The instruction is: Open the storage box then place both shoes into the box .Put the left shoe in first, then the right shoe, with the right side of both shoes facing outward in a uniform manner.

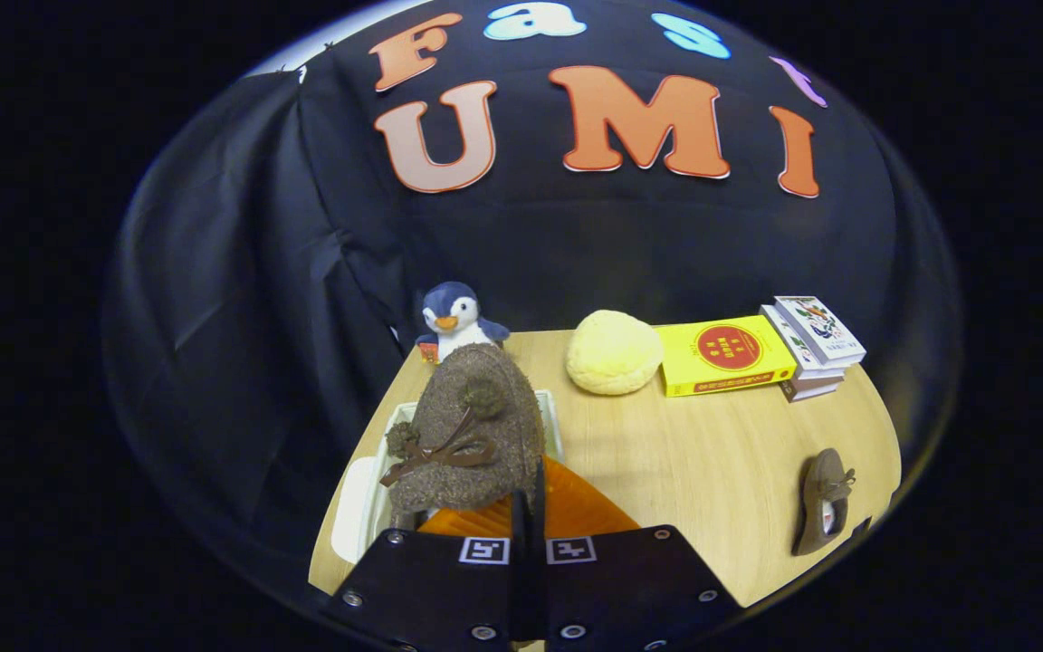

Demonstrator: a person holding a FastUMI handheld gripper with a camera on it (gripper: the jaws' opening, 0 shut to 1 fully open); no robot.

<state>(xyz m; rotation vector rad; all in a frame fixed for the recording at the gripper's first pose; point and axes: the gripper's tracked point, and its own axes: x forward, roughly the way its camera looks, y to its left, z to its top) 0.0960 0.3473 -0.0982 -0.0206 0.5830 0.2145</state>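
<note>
Gripper view: the hand-held gripper (526, 507) has its fingers pressed together, pinching the brown furry shoe (470, 433) at its rear edge. The shoe hangs just ahead of the fingers, over the open white storage box (368, 493); the orange lid (576, 507) lies beside it. Recommendation: lower squarely and check which side faces outward before release. The second shoe (823, 503) lies well apart to the right on the tabletop (703, 453).

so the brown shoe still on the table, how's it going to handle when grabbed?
The brown shoe lies on its side on the table, so it won't roll. Its fuzzy fabric probably grips well. It looks soft and likely light, so the upper may squash. The gripper is shut on the other shoe.
</note>
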